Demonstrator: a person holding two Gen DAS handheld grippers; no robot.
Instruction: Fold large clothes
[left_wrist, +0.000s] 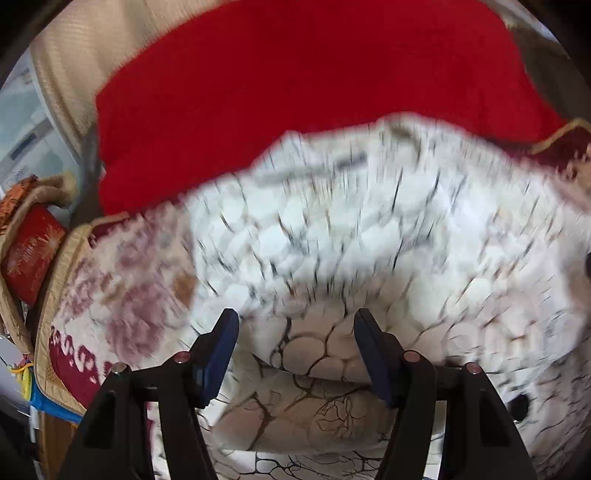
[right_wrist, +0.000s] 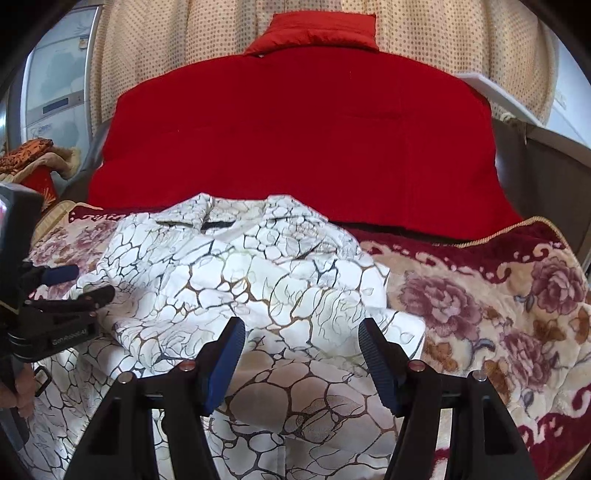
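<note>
A white garment with a cracked brown and black line pattern (right_wrist: 258, 280) lies bunched on a floral blanket, collar toward the far side. It fills the blurred left wrist view (left_wrist: 369, 251). My right gripper (right_wrist: 301, 332) is open, jaws wide apart, just above the garment's near part. My left gripper (left_wrist: 295, 325) is open over the same cloth, with fabric lying between and below its blue pads. The left gripper also shows at the left edge of the right wrist view (right_wrist: 79, 284), at the garment's left side.
A floral cream and maroon blanket (right_wrist: 498, 306) covers the bed. A red quilt (right_wrist: 295, 140) lies beyond the garment, with a red pillow (right_wrist: 321, 33) against dotted curtains. An orange and red cushion pile (right_wrist: 33, 158) sits at the far left.
</note>
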